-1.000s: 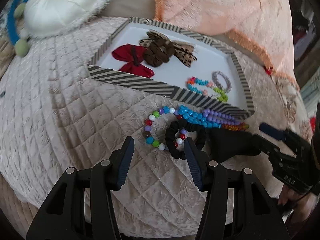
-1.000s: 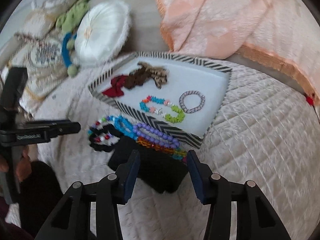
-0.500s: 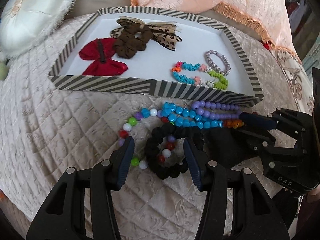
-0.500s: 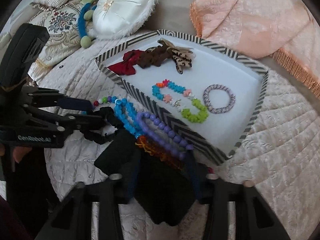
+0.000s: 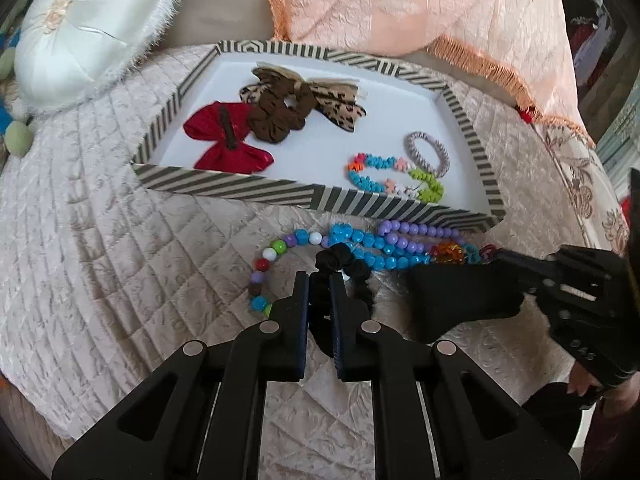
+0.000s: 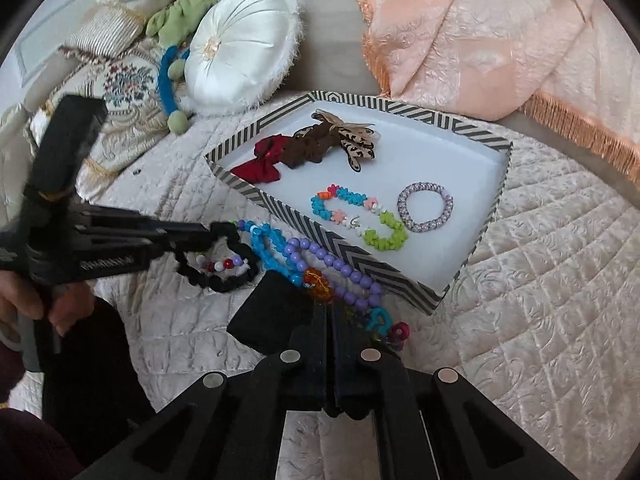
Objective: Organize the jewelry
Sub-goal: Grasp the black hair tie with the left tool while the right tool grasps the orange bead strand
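A striped tray [image 5: 224,186] [image 6: 352,258] on the quilt holds a red bow [image 5: 228,136], a brown scrunchie [image 5: 280,112], a leopard bow [image 5: 336,100], a flower bracelet [image 5: 384,178] and a lilac bracelet [image 5: 426,152]. In front of it lie blue [image 5: 372,246], purple [image 5: 420,232] and multicoloured bead strands [image 5: 264,268]. My left gripper [image 5: 319,280] [image 6: 216,232] is shut on a black scrunchie [image 5: 340,264] [image 6: 216,280]. My right gripper [image 6: 330,312] [image 5: 504,256] is shut on a black cloth pouch [image 6: 272,312] [image 5: 460,300] with bead strands on it.
A white round cushion [image 5: 84,28] [image 6: 240,56] lies at the back left, a peach fringed blanket [image 5: 420,8] [image 6: 480,32] at the back right. Embroidered pillows [image 6: 124,80] and a blue cord with green pompoms [image 6: 172,92] sit far left. The bed edge runs below the grippers.
Both grippers have closed: the left one on the black scrunchie, the right one on the black pouch. Half a second ago both were open around them.
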Demonstrator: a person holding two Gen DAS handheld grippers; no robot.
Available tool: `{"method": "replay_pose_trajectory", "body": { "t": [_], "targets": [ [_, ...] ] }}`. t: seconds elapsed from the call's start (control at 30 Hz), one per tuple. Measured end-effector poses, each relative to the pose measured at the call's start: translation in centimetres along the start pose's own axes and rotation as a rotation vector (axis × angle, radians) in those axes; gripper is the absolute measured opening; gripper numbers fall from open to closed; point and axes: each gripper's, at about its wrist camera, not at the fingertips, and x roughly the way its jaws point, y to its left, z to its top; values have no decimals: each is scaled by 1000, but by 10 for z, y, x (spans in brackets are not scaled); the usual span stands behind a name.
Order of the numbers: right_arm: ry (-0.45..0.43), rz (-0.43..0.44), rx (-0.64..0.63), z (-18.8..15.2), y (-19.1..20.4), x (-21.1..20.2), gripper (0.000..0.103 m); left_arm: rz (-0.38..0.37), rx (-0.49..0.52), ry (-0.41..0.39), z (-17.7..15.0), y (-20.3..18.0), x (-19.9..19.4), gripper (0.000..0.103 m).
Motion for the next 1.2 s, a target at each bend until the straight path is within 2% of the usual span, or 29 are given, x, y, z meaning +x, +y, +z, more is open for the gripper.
{"method": "replay_pose_trajectory", "body": {
  "t": [0.23, 0.4, 0.47, 0.53, 0.8, 0.87, 0.9, 1.2],
  "targets": [
    [48, 16, 24, 11, 0, 27, 5, 4, 6, -39, -2, 1, -23, 9],
    [45, 14, 35, 13, -2, 35, 8, 9, 12, -60, -1, 2, -33, 9],
    [44, 14, 35, 12, -4, 34, 14, 4, 10, -64, -1, 1, -35, 9],
    [47, 14, 38, 12, -5, 34, 24, -2, 10, -65, -2, -1, -36, 9],
    [59, 64, 54, 14, -8, 45, 24, -10, 14, -59, -2, -5, -36, 9],
    [59, 73, 44, 12, -7, 45, 12, -5, 10, -60, -2, -3, -37, 9],
    [50, 73, 52, 11, -8, 41, 9, -3, 9, -61, -2, -2, -38, 9],
    [-109, 96, 114, 17, -18, -33, 9, -8, 7, -102, 4, -5, -56, 9]
  ]
}}
